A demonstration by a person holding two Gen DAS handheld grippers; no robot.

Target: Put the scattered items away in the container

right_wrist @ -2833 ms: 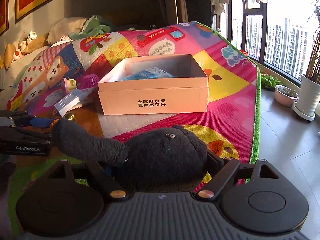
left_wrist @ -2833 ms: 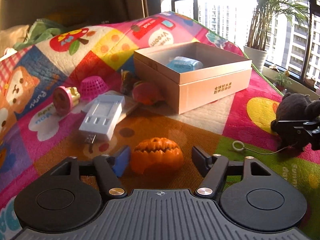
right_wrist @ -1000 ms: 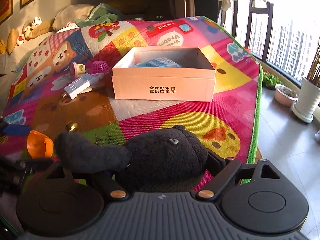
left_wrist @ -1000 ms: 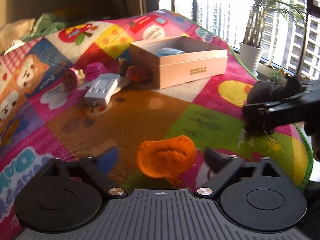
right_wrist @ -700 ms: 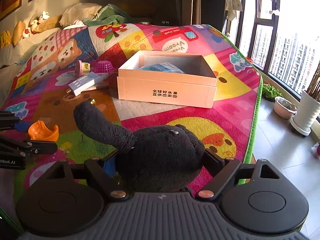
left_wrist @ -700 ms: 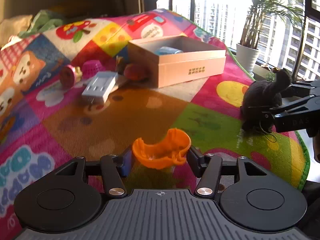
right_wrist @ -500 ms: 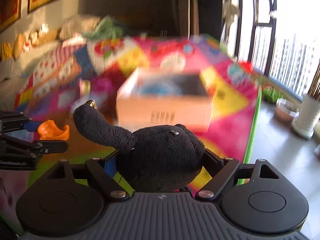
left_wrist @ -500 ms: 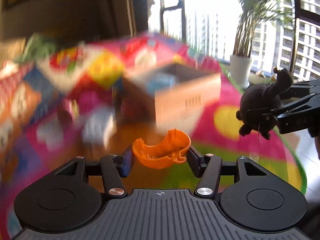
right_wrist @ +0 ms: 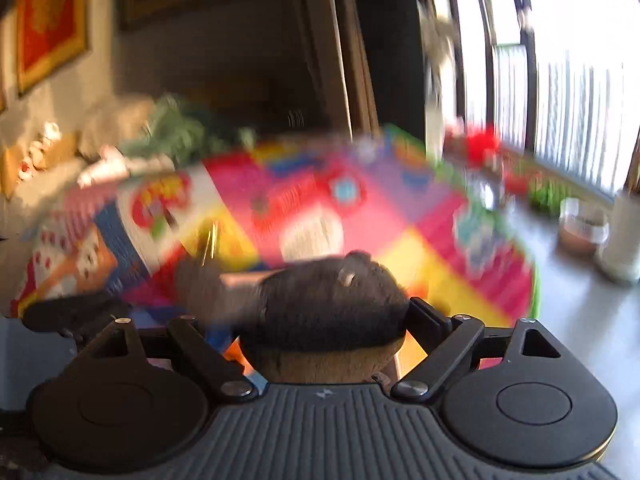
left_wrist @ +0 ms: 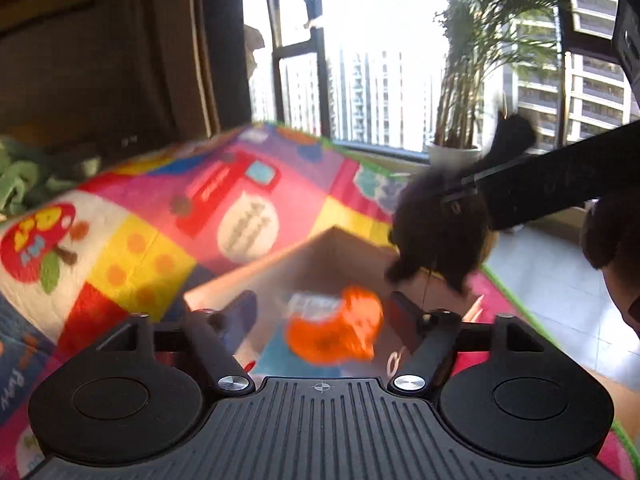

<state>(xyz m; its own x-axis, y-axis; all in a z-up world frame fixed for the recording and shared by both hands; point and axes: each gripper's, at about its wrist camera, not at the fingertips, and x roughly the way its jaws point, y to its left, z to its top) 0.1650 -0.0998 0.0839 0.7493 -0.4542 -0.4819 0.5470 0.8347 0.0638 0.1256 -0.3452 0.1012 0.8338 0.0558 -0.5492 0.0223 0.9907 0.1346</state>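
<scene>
The orange pumpkin toy (left_wrist: 334,330), blurred, sits low in the centre of the frame over the open cardboard box (left_wrist: 320,252), loose between the opening left tongs (left_wrist: 320,316). The right tongs (right_wrist: 322,320) grip the black plush toy (right_wrist: 320,304), fuzzy and dark, at lower centre.

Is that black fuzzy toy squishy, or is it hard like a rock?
Probably squishy. The black plush toy looks furry and bulges between the right gripper fingers, so it likely gives when squeezed. Its long fuzzy limb sticks out sideways unsupported, so it may flop when swung. It seems light for its size and unlikely to break if dropped into the box.
</scene>
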